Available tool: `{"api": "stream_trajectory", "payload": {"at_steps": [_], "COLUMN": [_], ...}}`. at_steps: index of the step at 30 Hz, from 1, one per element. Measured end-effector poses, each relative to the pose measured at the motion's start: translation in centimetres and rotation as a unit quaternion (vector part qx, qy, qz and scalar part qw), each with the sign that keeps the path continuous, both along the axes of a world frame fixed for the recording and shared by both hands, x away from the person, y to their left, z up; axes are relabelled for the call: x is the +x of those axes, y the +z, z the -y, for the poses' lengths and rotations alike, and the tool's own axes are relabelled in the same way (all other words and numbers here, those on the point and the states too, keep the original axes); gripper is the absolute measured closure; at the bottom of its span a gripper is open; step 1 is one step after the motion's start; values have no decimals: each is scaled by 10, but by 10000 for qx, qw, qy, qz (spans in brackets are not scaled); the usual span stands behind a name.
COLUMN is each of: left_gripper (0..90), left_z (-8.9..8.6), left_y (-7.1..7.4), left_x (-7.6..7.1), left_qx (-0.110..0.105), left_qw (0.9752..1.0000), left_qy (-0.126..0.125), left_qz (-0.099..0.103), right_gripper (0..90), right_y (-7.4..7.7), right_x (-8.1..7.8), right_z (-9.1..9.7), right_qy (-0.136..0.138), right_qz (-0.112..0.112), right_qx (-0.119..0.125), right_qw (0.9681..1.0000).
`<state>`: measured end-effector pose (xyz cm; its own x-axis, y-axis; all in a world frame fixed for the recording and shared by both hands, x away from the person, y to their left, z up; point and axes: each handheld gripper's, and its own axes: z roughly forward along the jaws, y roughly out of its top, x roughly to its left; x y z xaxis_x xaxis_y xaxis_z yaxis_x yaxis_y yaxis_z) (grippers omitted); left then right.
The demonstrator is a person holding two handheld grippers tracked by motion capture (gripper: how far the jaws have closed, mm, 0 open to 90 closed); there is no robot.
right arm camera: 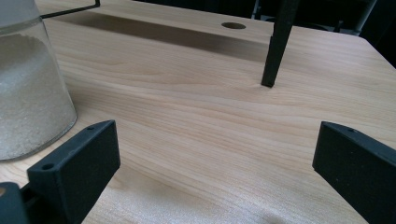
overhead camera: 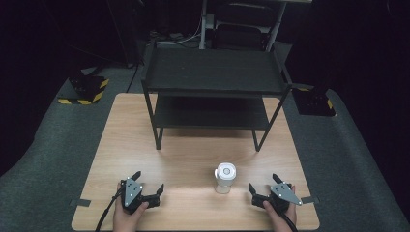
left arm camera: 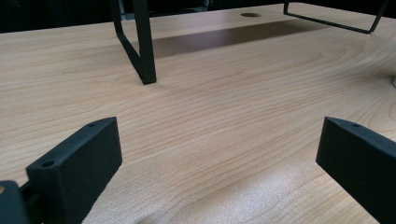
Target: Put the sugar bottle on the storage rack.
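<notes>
Both grippers rest on tabletop [overhead camera: 193,150], fingers spread, empty | shaker jar [overhead camera: 225,177] between them, nearer right gripper [overhead camera: 263,188] | risk: sideways nudge topples it

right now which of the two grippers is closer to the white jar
The right gripper. The jar stands just beside it toward the table's middle and looms at the edge of the right gripper view; the left gripper sits much farther away.
</notes>
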<state>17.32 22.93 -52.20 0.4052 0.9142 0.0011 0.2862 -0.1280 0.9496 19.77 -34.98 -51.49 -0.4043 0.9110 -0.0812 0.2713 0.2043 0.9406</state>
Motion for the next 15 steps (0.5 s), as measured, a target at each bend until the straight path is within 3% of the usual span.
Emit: {"api": "stream_trajectory", "payload": {"at_steps": [15], "left_gripper": [5], "left_z": [-1], "left_y": [0], "left_x": [0], "left_qx": [-24], "left_qw": [10000], "left_qy": [-2], "left_qz": [4], "right_gripper": [2], "right_y": [-1], "right_x": [-1], "right_z": [2], "right_qy": [-61], "right_qz": [32], "right_qx": [141], "right_qw": [9999]}}
